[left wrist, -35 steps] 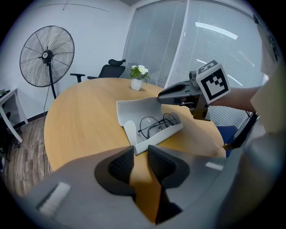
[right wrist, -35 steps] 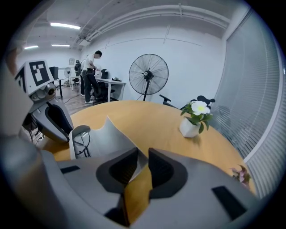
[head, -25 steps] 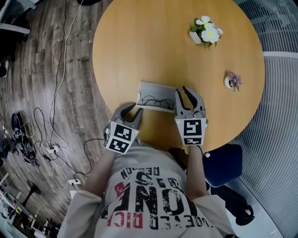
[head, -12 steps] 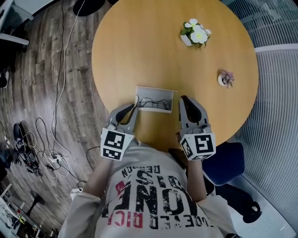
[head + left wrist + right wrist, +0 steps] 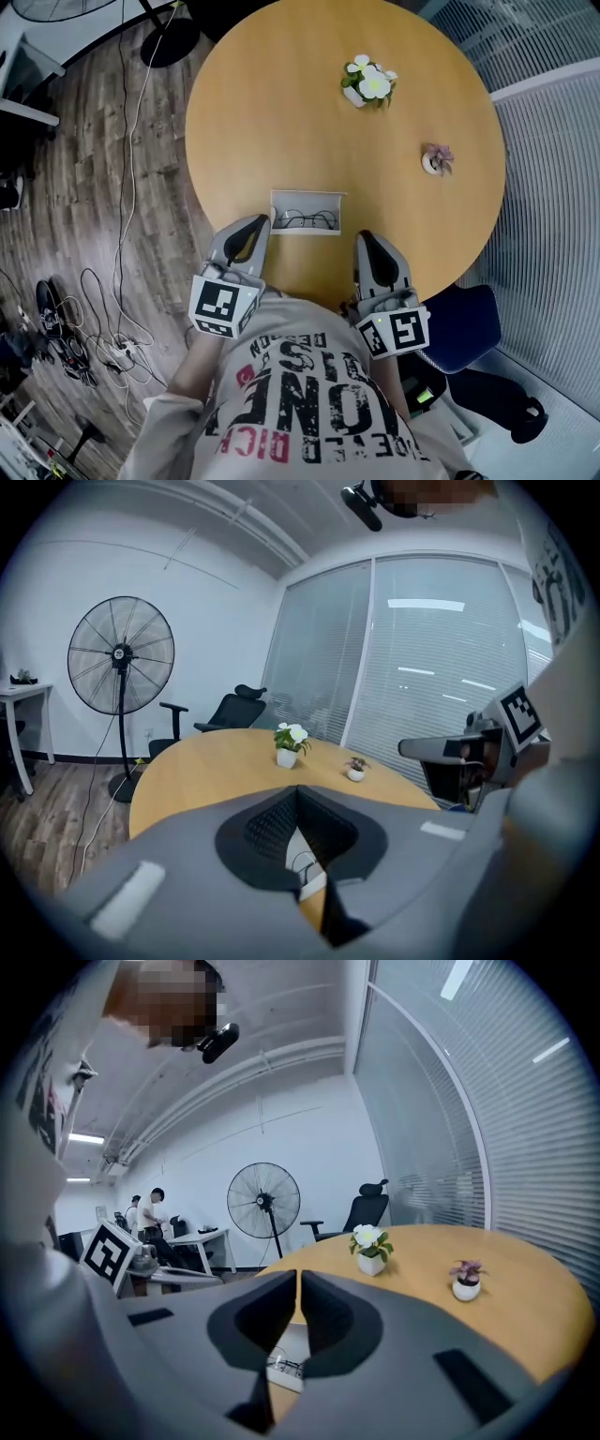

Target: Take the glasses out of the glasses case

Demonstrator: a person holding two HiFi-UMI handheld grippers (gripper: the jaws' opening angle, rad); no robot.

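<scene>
The glasses case point(image 5: 307, 200) lies open on the round wooden table point(image 5: 281, 103), near its front edge. Dark-framed glasses point(image 5: 307, 221) rest inside it. My left gripper point(image 5: 258, 222) hangs above the table edge just left of the case, its jaws closing together with nothing between them. My right gripper point(image 5: 367, 238) is to the right of the case and nearer to me, jaws likewise closed down and empty. In the left gripper view the case point(image 5: 307, 866) shows below the meeting jaws. The right gripper view shows the case point(image 5: 286, 1365) the same way.
A white pot of white flowers point(image 5: 367, 84) and a small pink plant point(image 5: 435, 159) stand on the far right part of the table. A blue chair point(image 5: 461, 326) is at my right. Cables point(image 5: 103, 309) trail over the wooden floor on the left. A standing fan point(image 5: 122, 658) is beyond the table.
Both grippers have risen and drawn back from the ends of the case toward my body. Their jaws, open a second ago, have closed empty. The case and glasses stay in place.
</scene>
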